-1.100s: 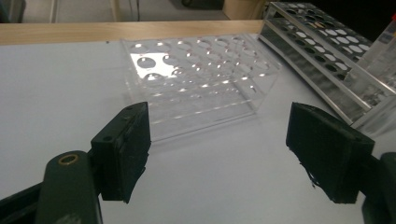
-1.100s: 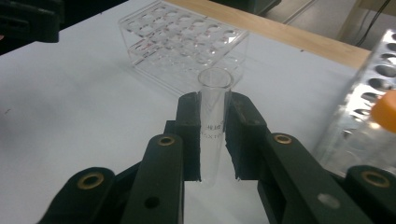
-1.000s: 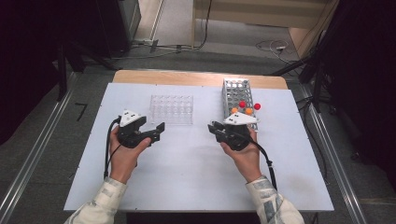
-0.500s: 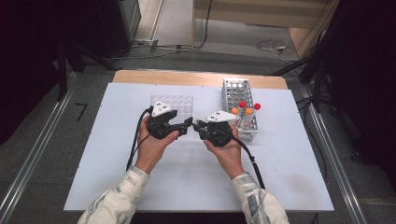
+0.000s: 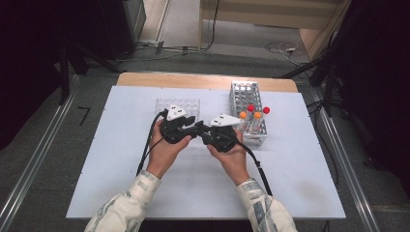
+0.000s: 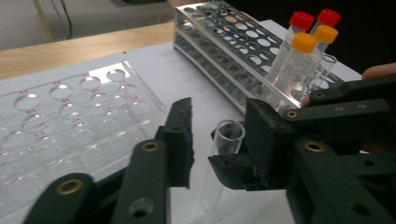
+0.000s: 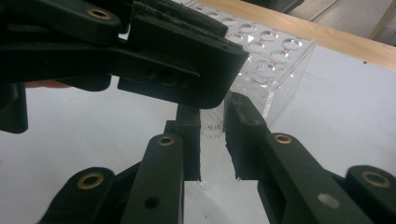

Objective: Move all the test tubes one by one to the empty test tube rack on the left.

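Note:
A clear uncapped tube (image 6: 223, 149) stands upright between the two grippers at the table's middle. My right gripper (image 7: 212, 114) is shut on it, and the tube (image 7: 212, 135) shows between its pads. My left gripper (image 6: 218, 122) has just been closing around the tube's open top. The tube leans on its right pad (image 6: 261, 133), while a gap remains at its left pad (image 6: 180, 135). In the high view the left gripper (image 5: 196, 129) and the right gripper (image 5: 207, 134) meet tip to tip.
A metal rack (image 5: 244, 92) at the right holds two red-capped (image 5: 250, 108) and two orange-capped tubes (image 5: 242, 115). A clear plastic rack (image 5: 188, 104) lies just behind the left gripper. A wooden edge (image 5: 203, 80) borders the white table at the back.
Both hands have come together at the table's middle: the left moved right, the right moved left away from the metal rack. The left jaws have narrowed around the tube.

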